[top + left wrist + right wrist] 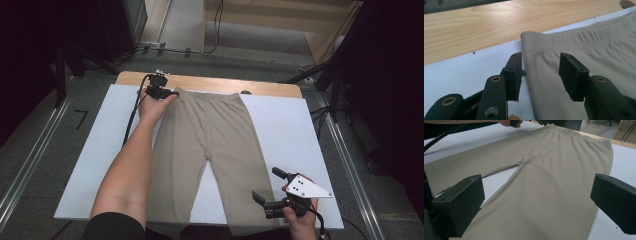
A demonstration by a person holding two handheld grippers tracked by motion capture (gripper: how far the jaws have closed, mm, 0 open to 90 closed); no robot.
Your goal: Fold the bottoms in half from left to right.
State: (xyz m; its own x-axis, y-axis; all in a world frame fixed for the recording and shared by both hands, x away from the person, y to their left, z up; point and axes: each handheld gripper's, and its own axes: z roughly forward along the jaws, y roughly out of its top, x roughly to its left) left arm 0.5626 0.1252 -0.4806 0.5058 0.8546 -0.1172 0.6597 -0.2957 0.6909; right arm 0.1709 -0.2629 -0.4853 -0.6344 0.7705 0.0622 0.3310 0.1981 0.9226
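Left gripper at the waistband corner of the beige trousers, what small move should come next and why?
Probably ease the left gripper down and close it on the trousers: its jaws stand apart astride the waistband corner, pads not yet pressing fabric. The right gripper waits open over the leg hem.

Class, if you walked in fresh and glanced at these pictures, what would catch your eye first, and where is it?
The beige trousers stand out first, spread flat on the white board, waistband at the far end. Next, the left gripper at the waistband's left corner, its jaws apart astride the fabric edge. The right gripper hovers open over the near right leg.
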